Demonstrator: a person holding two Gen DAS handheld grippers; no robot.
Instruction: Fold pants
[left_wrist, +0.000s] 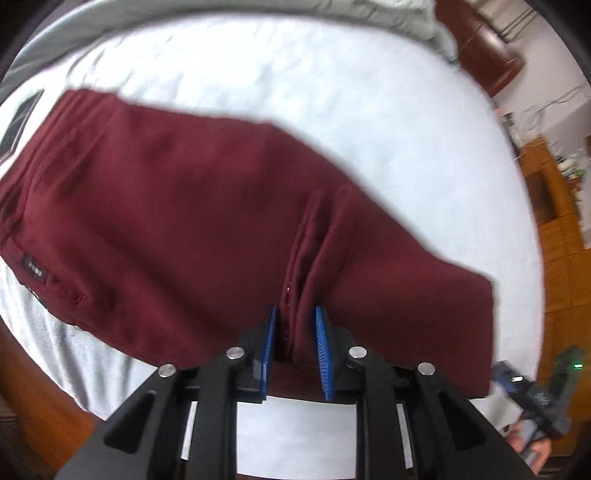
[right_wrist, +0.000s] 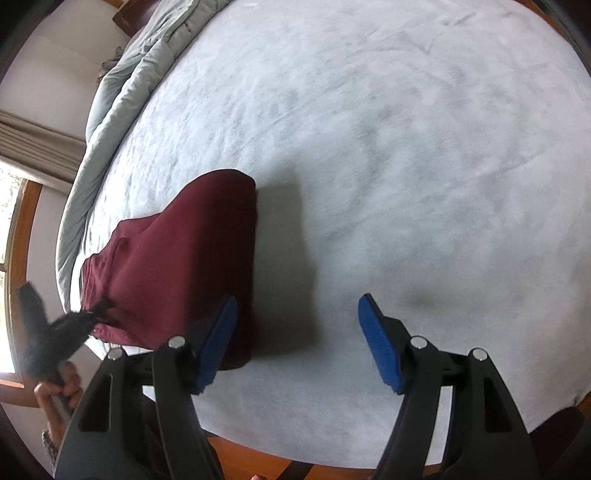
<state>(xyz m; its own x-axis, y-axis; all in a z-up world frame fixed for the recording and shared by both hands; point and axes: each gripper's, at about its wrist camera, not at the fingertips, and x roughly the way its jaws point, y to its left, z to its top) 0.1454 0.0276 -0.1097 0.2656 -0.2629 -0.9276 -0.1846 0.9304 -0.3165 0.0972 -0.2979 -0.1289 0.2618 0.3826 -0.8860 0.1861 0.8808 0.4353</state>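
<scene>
Here the left gripper (left_wrist: 295, 339) has its blue pads (left_wrist: 322, 347) drawn in close on a bunched ridge of the maroon pants (left_wrist: 177, 206), pinching a fold at the near edge of the cloth. The right gripper (right_wrist: 297, 341) stands with its jaws well apart and nothing between them; its left pad (right_wrist: 216, 343) sits just beside the near right corner of the garment, whether touching I cannot tell, and its other pad hangs over bare sheet.

Outward from the pinch, the pants lie flat on the white bed sheet (left_wrist: 369, 110), already doubled lengthwise by the look of it. In the left wrist view the long axis runs left to right, with the waistband (left_wrist: 33, 155) at the far left and the cut end at the right. The left hand holds around the middle of the near edge, so the free right end lies closer to the right gripper, which shows at the lower right of that view.

As I judge it, the coming move turns on this: the right gripper needs to shift left onto the corner beside it before both ends can be carried over together

A grey duvet (right_wrist: 122, 96) is heaped along the far side of the bed
</scene>
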